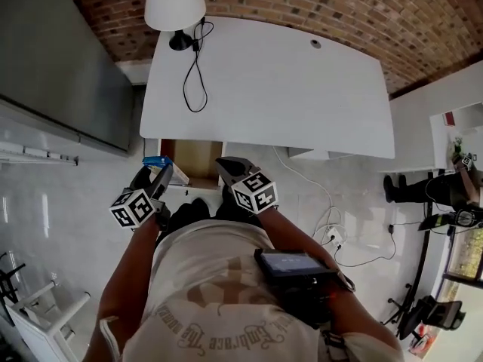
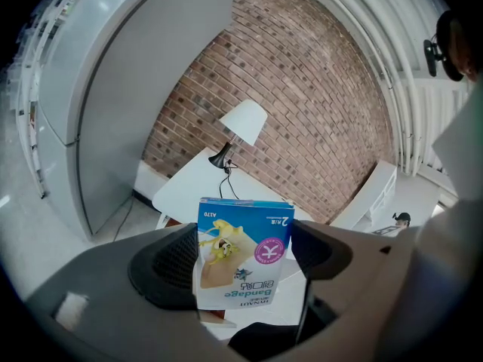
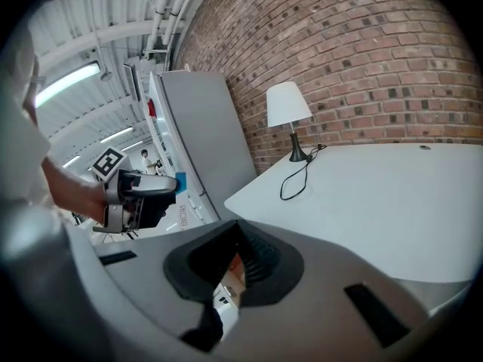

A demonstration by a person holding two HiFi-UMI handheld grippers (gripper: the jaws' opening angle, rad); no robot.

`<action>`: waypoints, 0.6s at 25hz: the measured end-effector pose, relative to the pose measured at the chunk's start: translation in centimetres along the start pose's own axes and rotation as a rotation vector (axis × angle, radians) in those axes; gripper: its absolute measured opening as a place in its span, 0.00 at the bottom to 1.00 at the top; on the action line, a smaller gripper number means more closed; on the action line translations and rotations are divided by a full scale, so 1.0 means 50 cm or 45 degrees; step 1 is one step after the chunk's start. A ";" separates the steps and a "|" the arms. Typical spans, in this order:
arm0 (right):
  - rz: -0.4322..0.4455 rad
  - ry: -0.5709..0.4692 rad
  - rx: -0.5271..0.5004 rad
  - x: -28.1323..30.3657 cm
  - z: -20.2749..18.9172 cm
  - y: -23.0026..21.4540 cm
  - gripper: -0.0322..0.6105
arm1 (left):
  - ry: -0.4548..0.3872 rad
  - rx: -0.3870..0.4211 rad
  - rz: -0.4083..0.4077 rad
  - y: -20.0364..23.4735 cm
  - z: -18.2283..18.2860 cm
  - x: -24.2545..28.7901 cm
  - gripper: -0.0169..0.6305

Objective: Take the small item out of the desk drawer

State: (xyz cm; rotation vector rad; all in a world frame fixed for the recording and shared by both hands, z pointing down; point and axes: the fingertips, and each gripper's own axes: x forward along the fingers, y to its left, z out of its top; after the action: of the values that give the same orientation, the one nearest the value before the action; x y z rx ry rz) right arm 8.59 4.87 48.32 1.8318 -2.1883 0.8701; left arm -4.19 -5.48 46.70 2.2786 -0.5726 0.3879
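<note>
Left gripper (image 2: 245,256) clamps the blue-and-white bandage box (image 2: 243,236) between its jaws, held up over the near left edge of the open drawer (image 1: 194,159). Both tools hide most of the drawer's wooden inside in the head view. The box's print shows only in the left gripper view. Right gripper (image 3: 232,270) hangs just right, jaws nearly together and empty. Both forearms are bent close to the torso. Farther off stands the white desk (image 1: 287,89), with a lamp (image 1: 174,2) at its far left.

A white-shaded lamp (image 1: 174,2) with black cord (image 1: 195,60) stands by brick wall (image 1: 302,6).
</note>
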 end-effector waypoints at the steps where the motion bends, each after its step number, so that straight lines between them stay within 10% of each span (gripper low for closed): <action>1: -0.005 -0.010 -0.001 -0.005 0.006 0.000 0.06 | -0.003 0.007 -0.006 -0.005 0.003 -0.003 0.63; 15: 0.036 -0.091 -0.080 -0.045 0.073 0.064 0.06 | -0.041 0.056 -0.047 -0.026 0.029 -0.058 0.63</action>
State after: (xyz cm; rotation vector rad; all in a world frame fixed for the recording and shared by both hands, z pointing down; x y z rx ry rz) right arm 6.99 5.12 43.21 1.8344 -2.2616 0.7432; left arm -5.87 -4.90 43.71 2.3383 -0.5422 0.3495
